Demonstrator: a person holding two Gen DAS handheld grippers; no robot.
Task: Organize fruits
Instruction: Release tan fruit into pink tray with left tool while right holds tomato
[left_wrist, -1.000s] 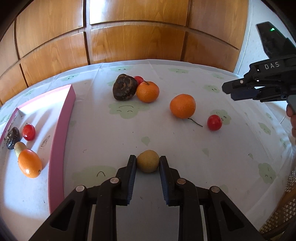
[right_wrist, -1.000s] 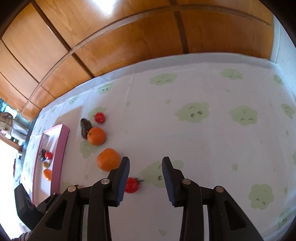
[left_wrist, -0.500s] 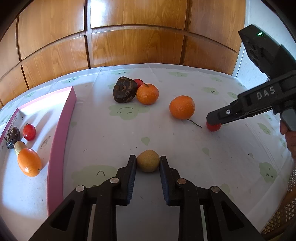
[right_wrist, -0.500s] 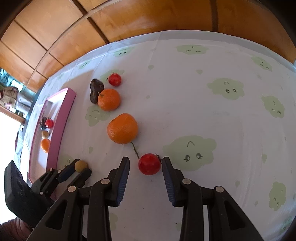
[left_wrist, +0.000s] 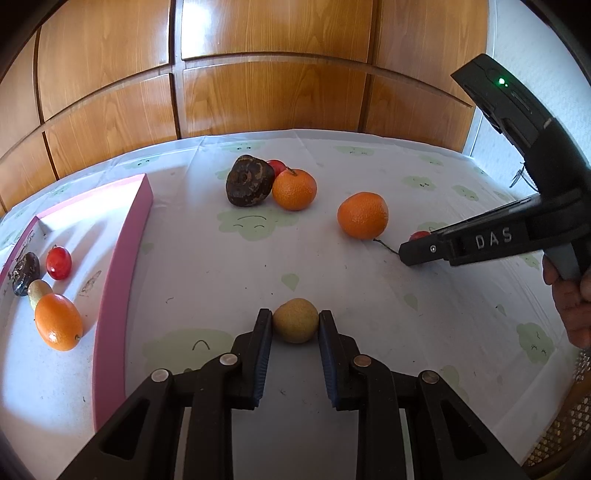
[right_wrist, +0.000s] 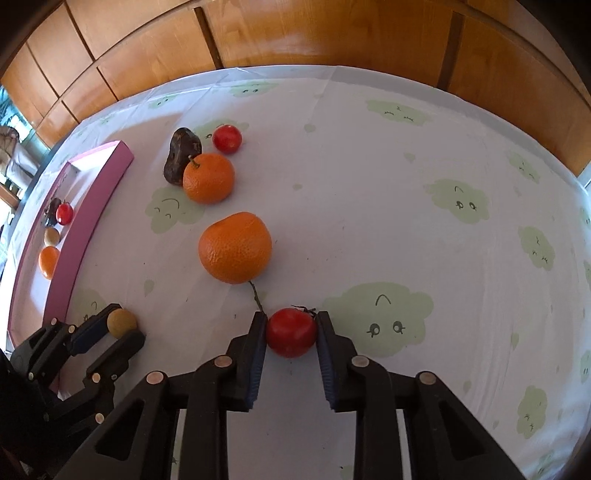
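Observation:
My left gripper (left_wrist: 295, 325) is shut on a small yellow-brown fruit (left_wrist: 295, 325) that rests on the tablecloth; it also shows in the right wrist view (right_wrist: 121, 323). My right gripper (right_wrist: 291, 332) is shut on a red tomato (right_wrist: 291, 333) on the cloth, and it shows from the side in the left wrist view (left_wrist: 417, 254). Two oranges (right_wrist: 235, 246) (right_wrist: 208, 178), a dark brown fruit (right_wrist: 181, 155) and a second red tomato (right_wrist: 227, 138) lie loose on the cloth. A pink tray (left_wrist: 122, 280) at the left holds an orange (left_wrist: 58, 322), a red tomato (left_wrist: 58, 257) and two smaller fruits.
A wooden panelled wall (left_wrist: 273, 88) runs behind the table. The tablecloth (right_wrist: 406, 206) stretches to the right of the fruits. A person's hand (left_wrist: 570, 295) holds the right gripper near the table's right edge.
My right gripper came down from above the table onto the red tomato and closed its fingers on it. My left gripper stayed on the yellow-brown fruit.

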